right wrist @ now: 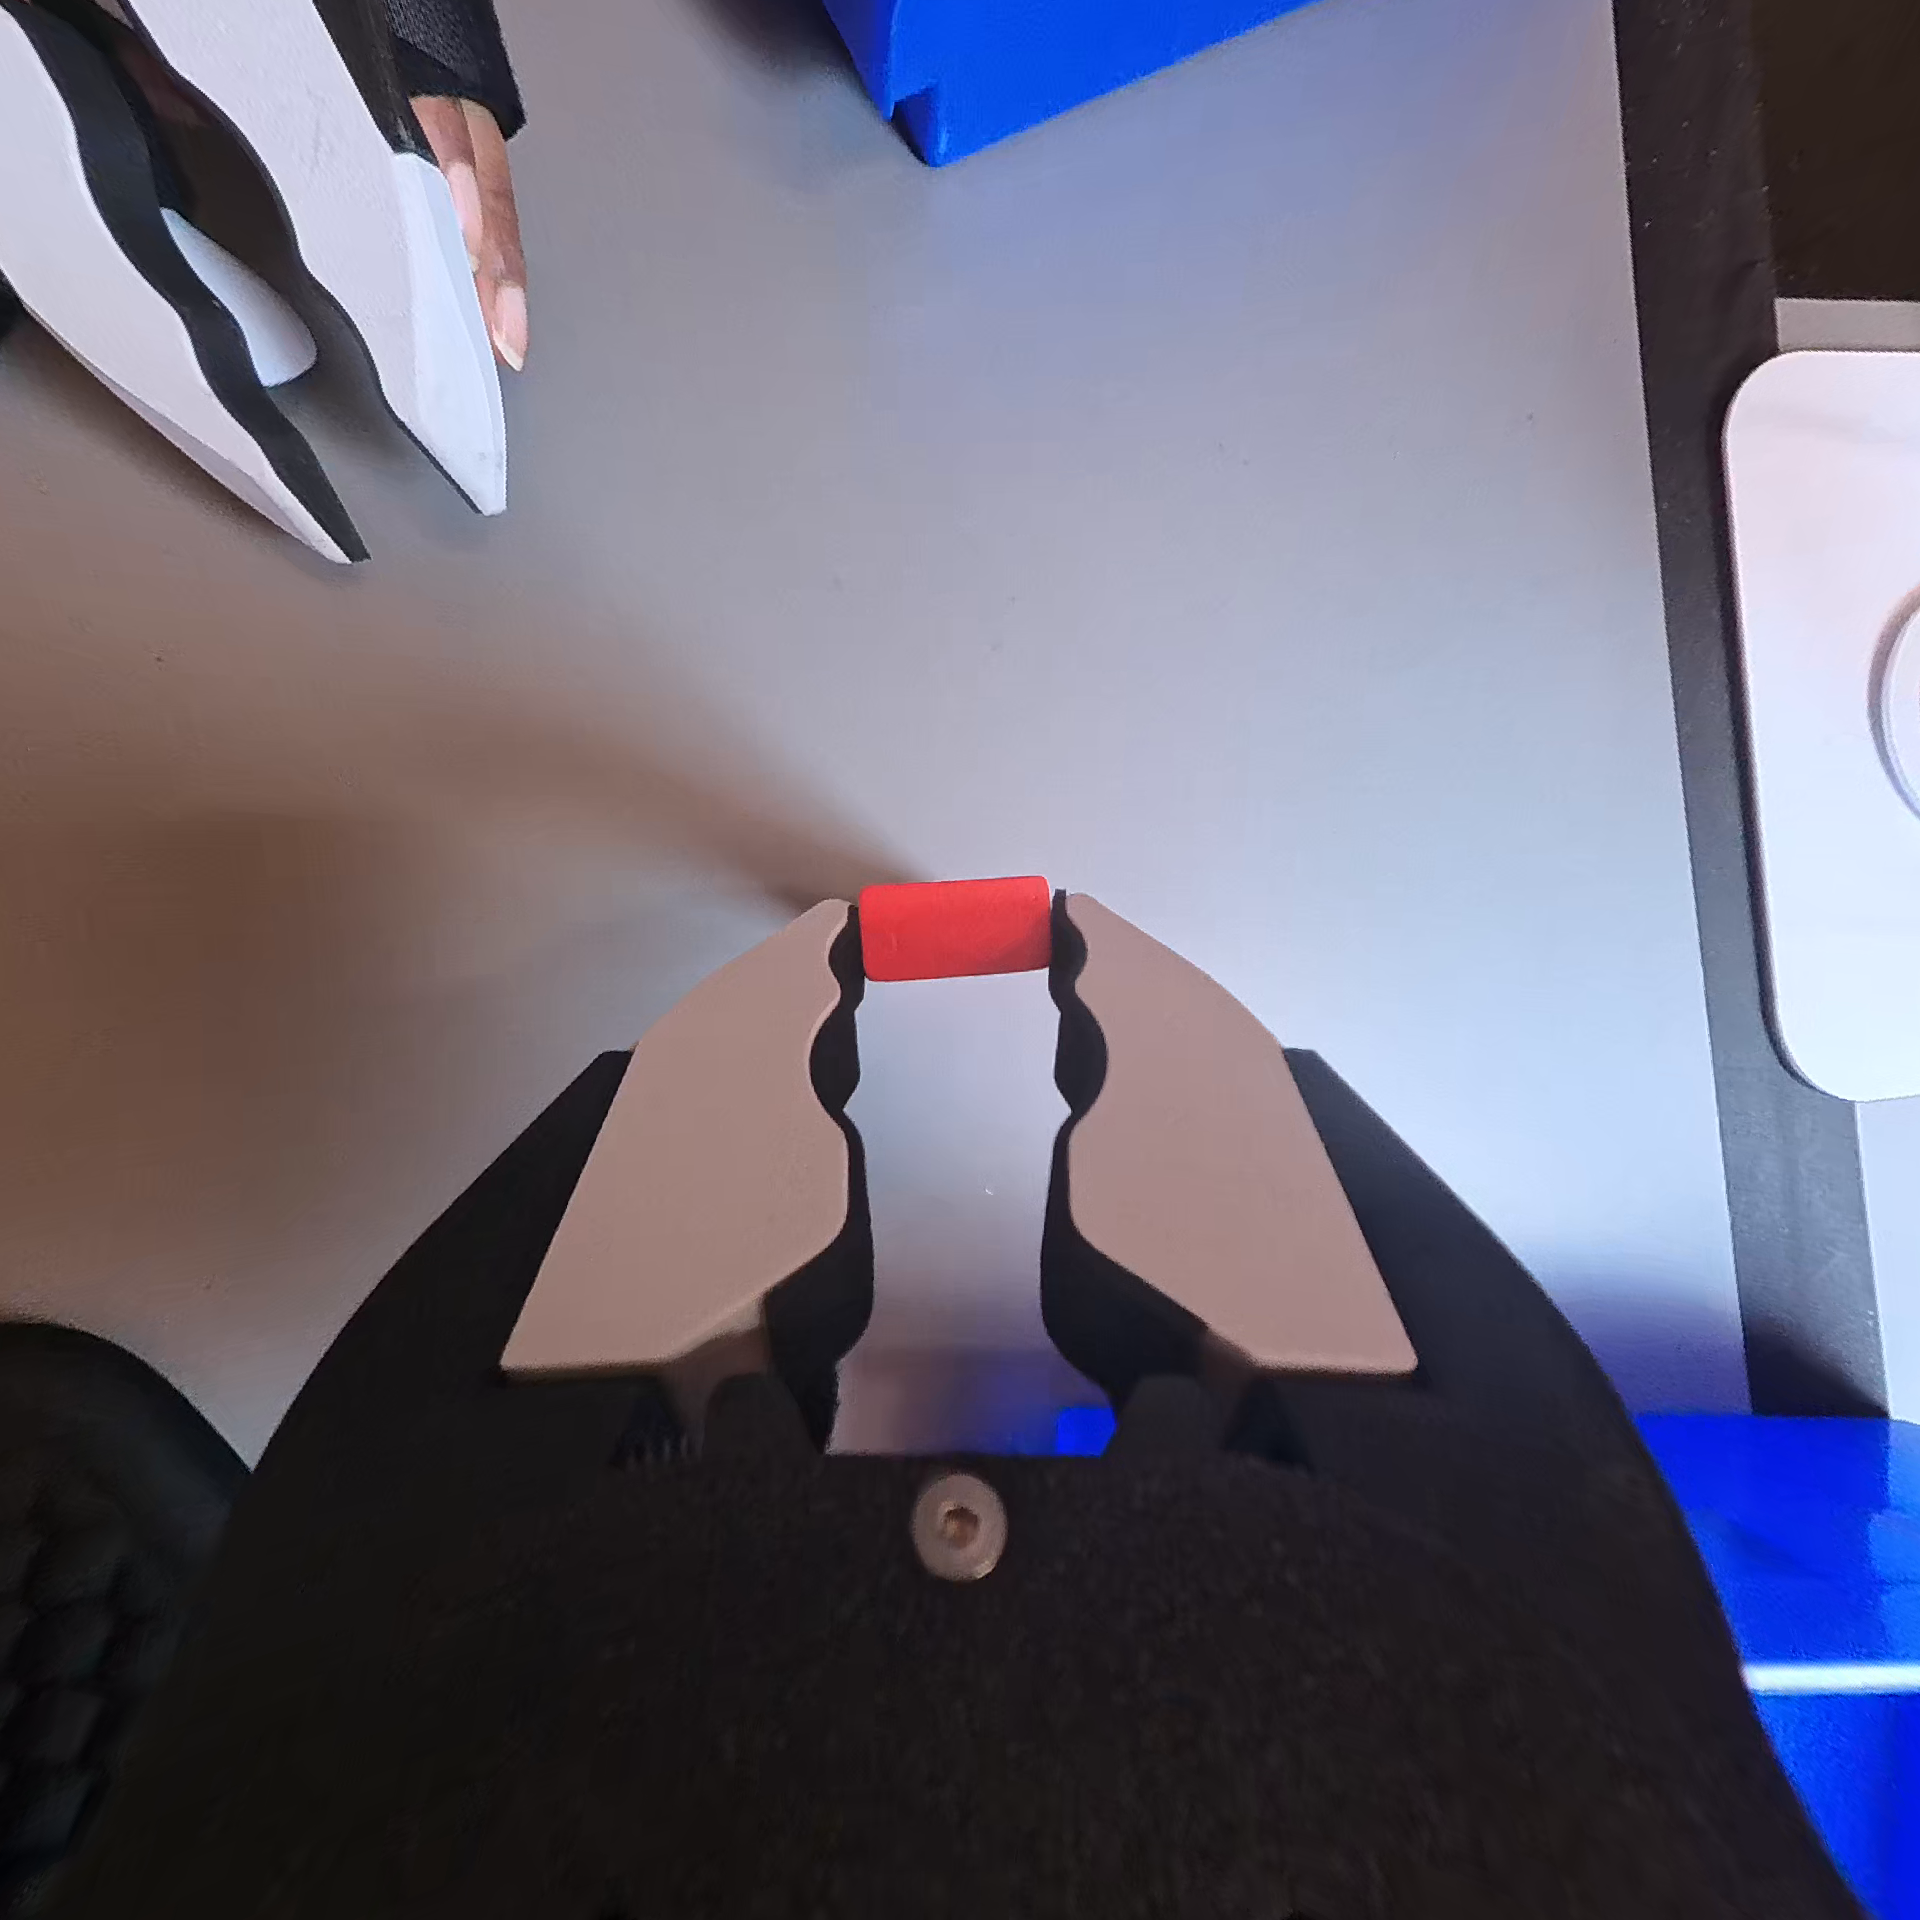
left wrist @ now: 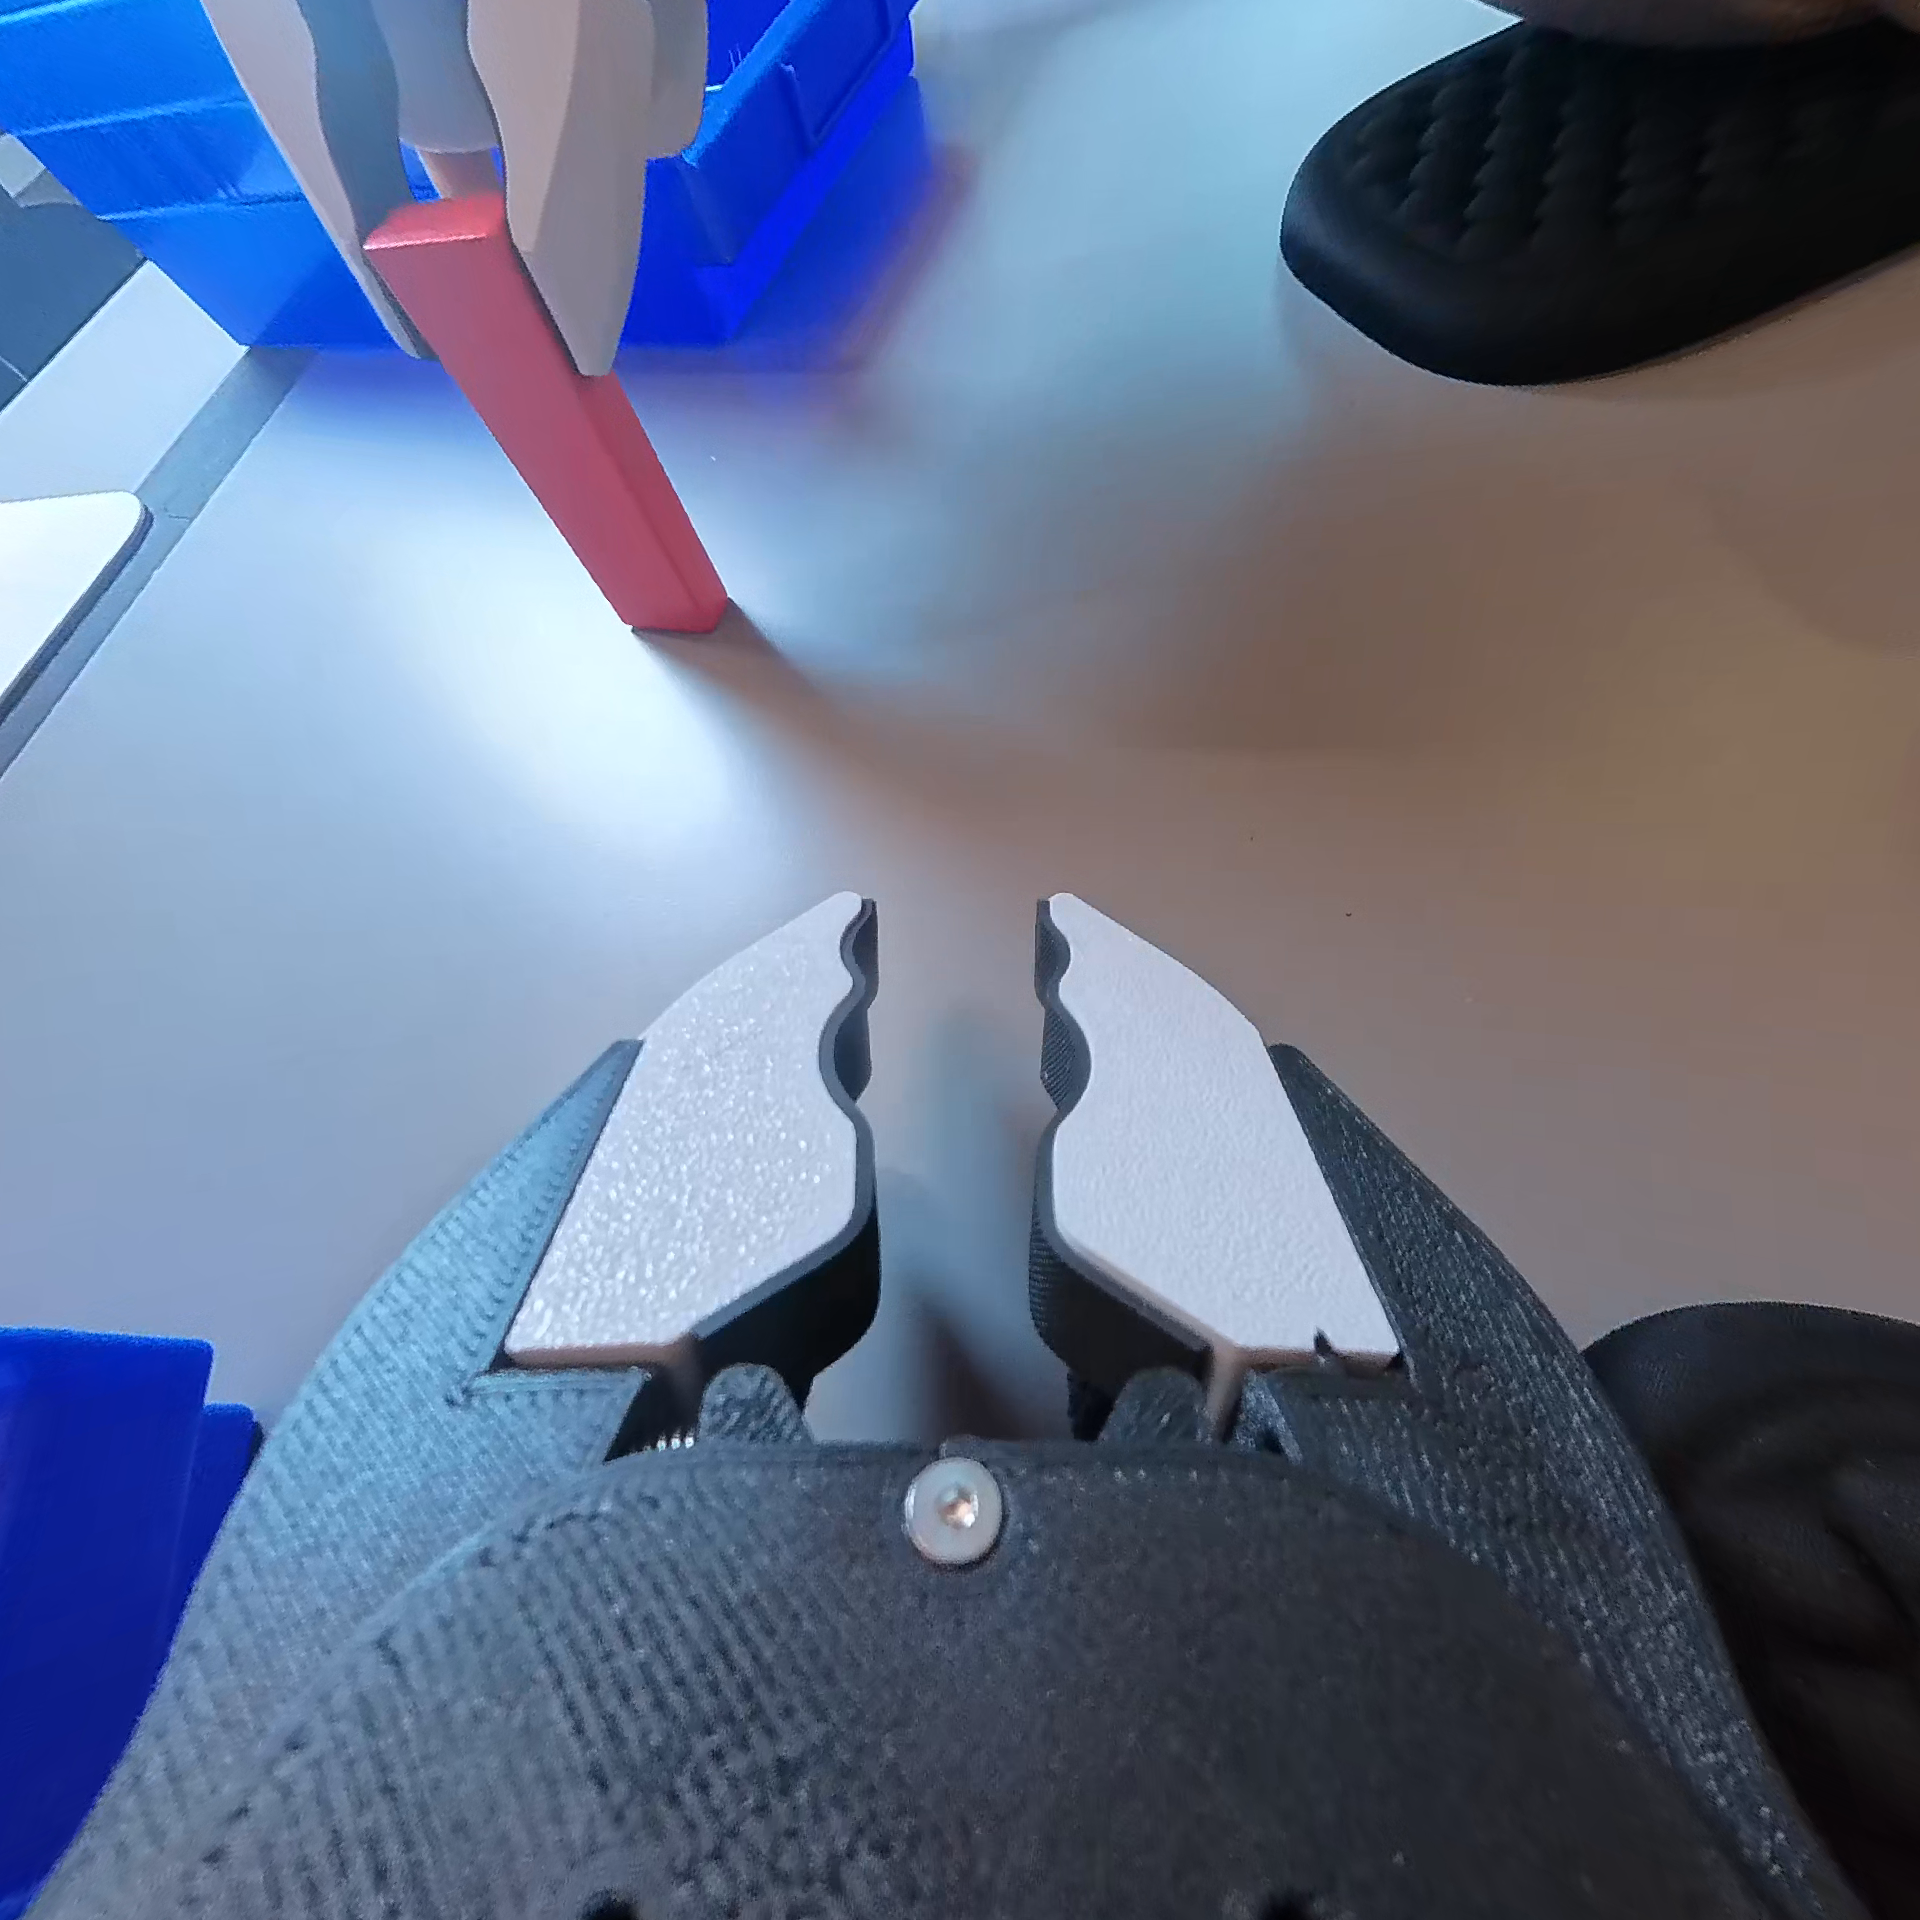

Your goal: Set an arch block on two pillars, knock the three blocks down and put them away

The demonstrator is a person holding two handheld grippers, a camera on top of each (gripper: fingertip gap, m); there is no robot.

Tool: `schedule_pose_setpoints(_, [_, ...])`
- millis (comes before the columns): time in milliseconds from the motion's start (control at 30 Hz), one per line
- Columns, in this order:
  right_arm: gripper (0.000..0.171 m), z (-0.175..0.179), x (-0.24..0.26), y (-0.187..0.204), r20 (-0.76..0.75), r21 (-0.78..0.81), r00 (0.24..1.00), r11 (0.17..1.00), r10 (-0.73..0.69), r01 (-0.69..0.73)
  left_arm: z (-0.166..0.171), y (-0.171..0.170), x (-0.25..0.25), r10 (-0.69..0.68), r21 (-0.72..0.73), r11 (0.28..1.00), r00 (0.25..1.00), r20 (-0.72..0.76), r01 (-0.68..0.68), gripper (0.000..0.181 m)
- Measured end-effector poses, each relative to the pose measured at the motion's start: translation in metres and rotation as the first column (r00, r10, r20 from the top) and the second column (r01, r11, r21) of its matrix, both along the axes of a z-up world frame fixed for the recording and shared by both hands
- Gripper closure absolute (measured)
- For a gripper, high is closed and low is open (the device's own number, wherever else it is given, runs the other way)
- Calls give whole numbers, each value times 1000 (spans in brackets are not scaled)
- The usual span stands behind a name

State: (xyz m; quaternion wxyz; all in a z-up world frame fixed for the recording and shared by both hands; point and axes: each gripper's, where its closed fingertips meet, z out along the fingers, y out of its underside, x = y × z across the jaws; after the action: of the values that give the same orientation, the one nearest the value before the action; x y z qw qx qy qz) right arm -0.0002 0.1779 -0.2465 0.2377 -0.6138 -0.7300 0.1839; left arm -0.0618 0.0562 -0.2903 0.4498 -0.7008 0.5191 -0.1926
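A long red pillar block (left wrist: pixel 582 436) stands on end on the grey table, its foot touching the tabletop. My right gripper (left wrist: pixel 494 353) is shut on its upper part in the left wrist view. In the right wrist view the same gripper (right wrist: pixel 956 920) pinches the block's red top end (right wrist: pixel 954 928) between its fingertips. My left gripper (left wrist: pixel 956 925) hovers low over bare table, its jaws a little apart with nothing between them. It also shows in the right wrist view (right wrist: pixel 416 530) at the upper left. No arch block or second pillar is in view.
A blue bin (left wrist: pixel 790 156) stands behind the red block; its corner shows in the right wrist view (right wrist: pixel 1018 73). Another blue bin (right wrist: pixel 1808 1621) is at the right wrist view's lower right. A black padded object (left wrist: pixel 1621 208) lies at the far right. A white tray (right wrist: pixel 1829 727) sits past the table edge.
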Motion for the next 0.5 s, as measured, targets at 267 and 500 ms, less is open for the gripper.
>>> schedule_pose_setpoints(267, [137,0,-3,0,-3,3,1000,1000,-10,10,-1,0,0,-2,3,1000,1000,-5,2,152])
schedule_pose_setpoints(500, [136,2,-4,2,-19,12,1000,1000,-15,15,-1,-1,0,-5,4,1000,1000,-9,5,152])
